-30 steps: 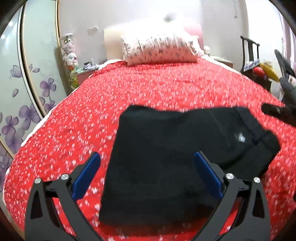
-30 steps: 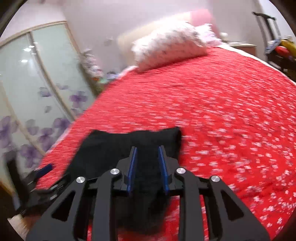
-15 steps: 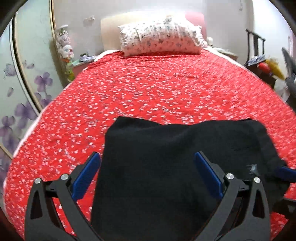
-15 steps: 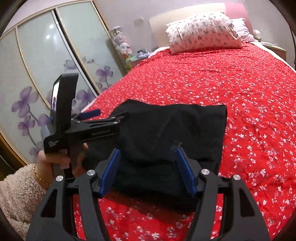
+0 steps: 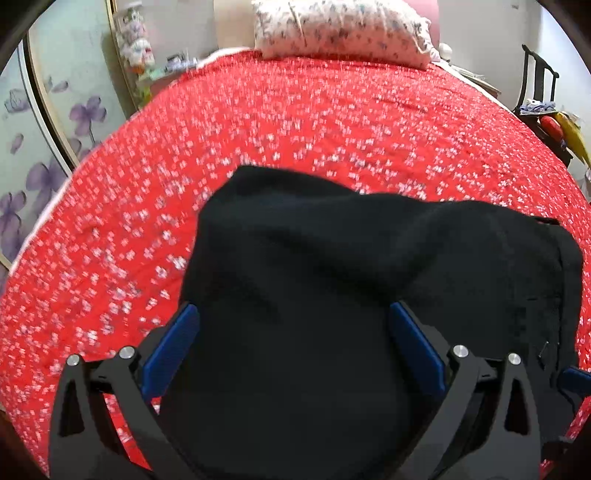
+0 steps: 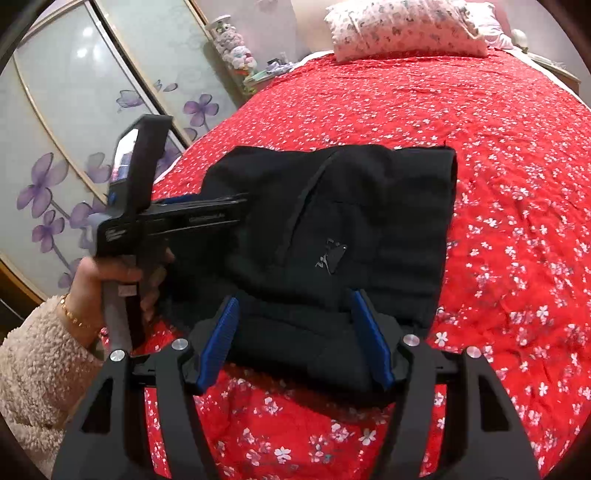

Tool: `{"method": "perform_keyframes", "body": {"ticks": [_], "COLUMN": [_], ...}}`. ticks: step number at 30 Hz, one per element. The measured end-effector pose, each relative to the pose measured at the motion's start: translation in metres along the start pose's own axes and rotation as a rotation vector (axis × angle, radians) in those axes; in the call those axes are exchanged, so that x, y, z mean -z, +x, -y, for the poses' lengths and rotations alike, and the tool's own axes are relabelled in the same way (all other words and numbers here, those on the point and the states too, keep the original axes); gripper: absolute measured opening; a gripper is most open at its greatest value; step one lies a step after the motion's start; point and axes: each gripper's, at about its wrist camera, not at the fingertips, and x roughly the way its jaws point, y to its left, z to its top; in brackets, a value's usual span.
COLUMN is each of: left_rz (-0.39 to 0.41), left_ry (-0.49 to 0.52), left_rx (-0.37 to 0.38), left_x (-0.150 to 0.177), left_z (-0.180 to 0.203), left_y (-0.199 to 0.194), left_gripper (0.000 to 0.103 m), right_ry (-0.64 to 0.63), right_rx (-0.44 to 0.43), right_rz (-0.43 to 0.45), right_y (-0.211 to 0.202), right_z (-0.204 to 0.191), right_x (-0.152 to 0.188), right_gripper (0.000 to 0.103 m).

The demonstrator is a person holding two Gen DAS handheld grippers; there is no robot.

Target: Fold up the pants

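Observation:
The black pants (image 5: 332, 295) lie folded in a thick square on the red flowered bedspread (image 5: 295, 129). They also show in the right wrist view (image 6: 351, 229), with a small grey logo on top. My left gripper (image 5: 291, 339) is open, its blue pads wide apart over the near part of the pants. In the right wrist view the left gripper (image 6: 207, 210) reaches in from the left over the fold's left edge. My right gripper (image 6: 295, 332) is open, with the near edge of the pants between its pads.
A flowered pillow (image 5: 343, 33) lies at the head of the bed. Sliding wardrobe doors with purple flowers (image 6: 74, 129) stand left of the bed. A nightstand with clutter (image 6: 255, 74) is at the far left. A dark chair with items (image 5: 546, 110) stands right.
My right gripper has opened and let go of the pants, then drawn back to their near edge. My left gripper has moved forward and lower over the folded pants.

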Motion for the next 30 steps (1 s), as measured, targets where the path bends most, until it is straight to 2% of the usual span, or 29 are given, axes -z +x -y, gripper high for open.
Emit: {"method": "perform_keyframes", "body": {"ticks": [3, 8, 10, 12, 14, 16, 20, 24, 26, 30], "left_rz": [0.017, 0.043, 0.072, 0.105, 0.126, 0.136, 0.134, 0.058, 0.082, 0.092], "left_ry": [0.014, 0.021, 0.031, 0.063, 0.092, 0.108, 0.124, 0.193, 0.22, 0.182], "left_rx": [-0.012, -0.044, -0.079, -0.106, -0.109, -0.069, 0.083, 0.086, 0.068, 0.095], "left_x": [0.003, 0.006, 0.009, 0.013, 0.018, 0.023, 0.04, 0.063, 0.074, 0.077], "left_z": [0.003, 0.005, 0.004, 0.006, 0.006, 0.005, 0.003, 0.011, 0.013, 0.008], "left_y": [-0.002, -0.012, -0.021, -0.032, -0.042, -0.053, -0.072, -0.06, -0.059, -0.066], "left_gripper": [0.101, 0.101, 0.101, 0.101, 0.101, 0.101, 0.101, 0.101, 0.101, 0.1], "right_ry": [-0.041, -0.149, -0.198, -0.226, -0.223, -0.188, -0.082, -0.049, -0.064, -0.042], "right_rx": [0.015, 0.044, 0.072, 0.097, 0.085, 0.027, -0.129, -0.138, -0.143, -0.179], "right_rz": [0.006, 0.019, 0.021, 0.033, 0.04, 0.057, 0.073, -0.031, -0.05, -0.031], "right_y": [0.0, 0.003, 0.006, 0.005, 0.0, -0.012, -0.031, -0.015, -0.012, -0.017], "right_z": [-0.007, -0.022, -0.026, -0.031, -0.032, -0.03, -0.019, -0.007, -0.008, -0.003], "right_x": [0.003, 0.007, 0.005, 0.005, 0.004, 0.001, -0.004, 0.001, 0.003, -0.002], "right_gripper": [0.068, 0.084, 0.088, 0.088, 0.088, 0.088, 0.088, 0.088, 0.088, 0.088]}}
